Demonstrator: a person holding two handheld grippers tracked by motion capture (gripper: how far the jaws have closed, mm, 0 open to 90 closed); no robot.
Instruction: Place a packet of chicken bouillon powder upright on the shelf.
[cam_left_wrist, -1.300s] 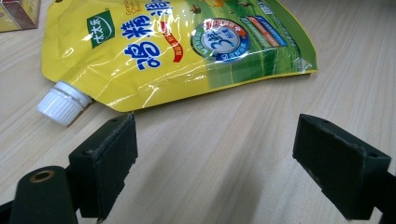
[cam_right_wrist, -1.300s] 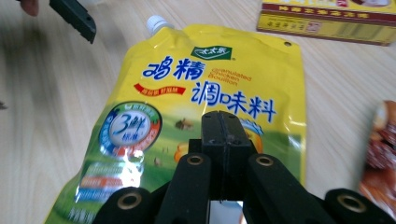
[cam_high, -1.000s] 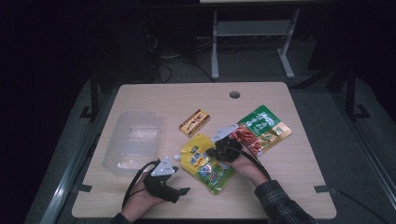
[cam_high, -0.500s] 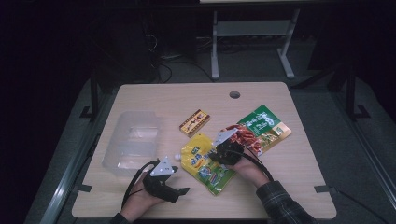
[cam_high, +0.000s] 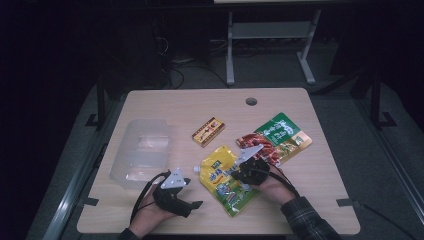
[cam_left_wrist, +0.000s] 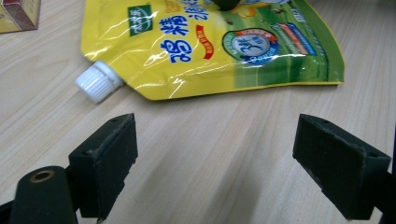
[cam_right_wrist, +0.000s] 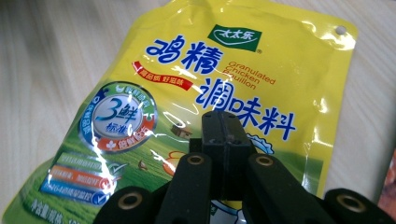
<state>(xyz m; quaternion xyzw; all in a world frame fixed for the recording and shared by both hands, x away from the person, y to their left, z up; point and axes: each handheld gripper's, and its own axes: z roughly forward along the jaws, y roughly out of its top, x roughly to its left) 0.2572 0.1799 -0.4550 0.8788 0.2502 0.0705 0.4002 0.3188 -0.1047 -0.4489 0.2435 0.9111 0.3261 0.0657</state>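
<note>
Red box (cam_high: 208, 131) and clear container (cam_high: 141, 152) flank yellow pouch (cam_high: 226, 177).

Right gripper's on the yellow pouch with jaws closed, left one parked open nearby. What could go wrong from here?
1. The right gripper is shut with its tips over the glossy yellow pouch, nothing between the jaws; a push would likely slide or crease the pouch, not lift it.
2. The pouch's white cap points toward the open left gripper; a slide that way could bump it.
3. The green packet lies close beside the right hand and may get nudged.

yellow pouch (cam_right_wrist: 219, 88) | "Granulated Chicken Bouillon" | badge "3" | Chinese characters "鸡精调味料"
</note>
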